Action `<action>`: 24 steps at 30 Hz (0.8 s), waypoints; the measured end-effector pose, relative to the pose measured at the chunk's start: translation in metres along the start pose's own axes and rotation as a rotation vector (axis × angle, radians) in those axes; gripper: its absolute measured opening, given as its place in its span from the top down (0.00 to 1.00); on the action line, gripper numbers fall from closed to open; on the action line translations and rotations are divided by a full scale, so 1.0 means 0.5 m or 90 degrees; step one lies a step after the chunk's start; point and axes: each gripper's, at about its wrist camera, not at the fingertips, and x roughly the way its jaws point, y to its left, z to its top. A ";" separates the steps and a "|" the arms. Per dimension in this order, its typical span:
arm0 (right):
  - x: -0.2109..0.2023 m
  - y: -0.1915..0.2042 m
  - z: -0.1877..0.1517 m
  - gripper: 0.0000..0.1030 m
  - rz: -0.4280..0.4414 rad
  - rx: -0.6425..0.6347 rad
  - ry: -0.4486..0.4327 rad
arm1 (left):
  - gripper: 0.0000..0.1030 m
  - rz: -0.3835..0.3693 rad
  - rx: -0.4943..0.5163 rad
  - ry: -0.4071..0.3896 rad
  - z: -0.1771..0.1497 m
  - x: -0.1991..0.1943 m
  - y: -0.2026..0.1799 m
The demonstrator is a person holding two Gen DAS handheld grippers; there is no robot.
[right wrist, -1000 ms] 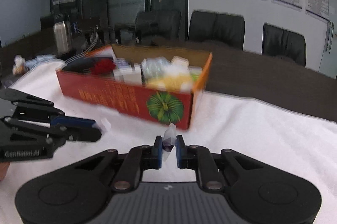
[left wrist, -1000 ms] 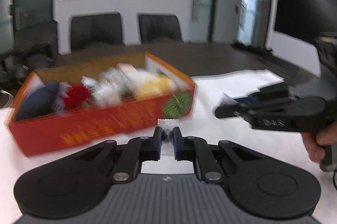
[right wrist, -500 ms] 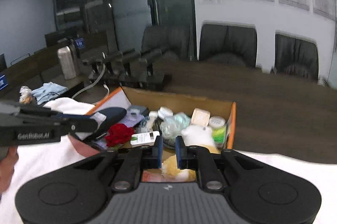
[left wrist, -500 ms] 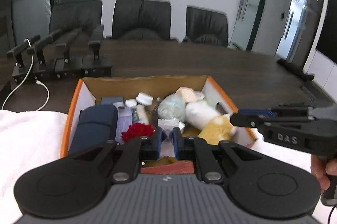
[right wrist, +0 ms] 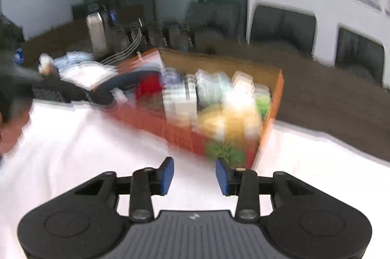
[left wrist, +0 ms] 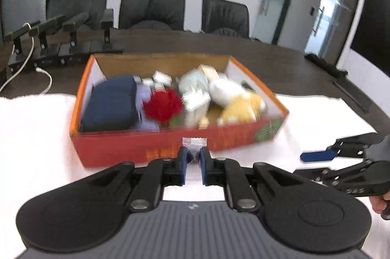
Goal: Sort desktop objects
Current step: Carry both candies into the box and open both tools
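Small clear plastic bag is sitting pinched in our left gripper, before the orange cardboard box. Our right gripper has just been opening, holding nothing.

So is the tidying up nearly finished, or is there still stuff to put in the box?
Much looks done: the orange box already holds a navy pouch, a red flower and a yellow plush toy. In hand: the left gripper pinches a small clear bag short of the box. The right gripper has just been opening, with nothing between its jaws. Left: dropping that bag in.
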 end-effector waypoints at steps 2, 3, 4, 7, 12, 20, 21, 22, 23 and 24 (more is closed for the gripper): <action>0.020 0.003 -0.047 0.64 -0.001 0.029 0.023 | 0.89 -0.002 0.005 0.003 -0.021 -0.003 -0.007; 0.027 0.009 -0.064 0.64 0.004 0.035 0.021 | 0.89 0.001 0.008 0.002 -0.027 -0.004 -0.011; 0.027 0.015 -0.075 0.59 0.003 0.040 -0.004 | 0.89 0.004 0.011 -0.003 -0.032 -0.006 -0.014; 0.031 0.034 -0.089 0.77 -0.028 0.047 -0.035 | 0.89 0.013 0.010 -0.006 -0.043 -0.018 -0.025; 0.013 0.078 -0.102 0.84 -0.071 0.013 -0.048 | 0.89 0.004 0.013 -0.008 -0.071 -0.060 -0.045; -0.104 0.082 -0.013 0.84 -0.005 0.001 -0.106 | 0.89 -0.028 0.064 -0.008 -0.057 -0.113 -0.082; -0.110 0.076 0.016 0.84 0.000 -0.003 -0.116 | 0.89 -0.018 0.073 -0.016 -0.039 -0.108 -0.086; -0.109 0.070 0.049 0.84 0.003 -0.006 -0.124 | 0.89 -0.008 0.073 -0.023 -0.019 -0.103 -0.086; -0.106 0.062 0.081 0.84 0.007 -0.005 -0.126 | 0.89 -0.002 0.070 -0.026 0.008 -0.095 -0.085; -0.097 0.054 0.115 0.84 0.016 -0.003 -0.117 | 0.89 0.000 0.072 -0.028 0.034 -0.086 -0.085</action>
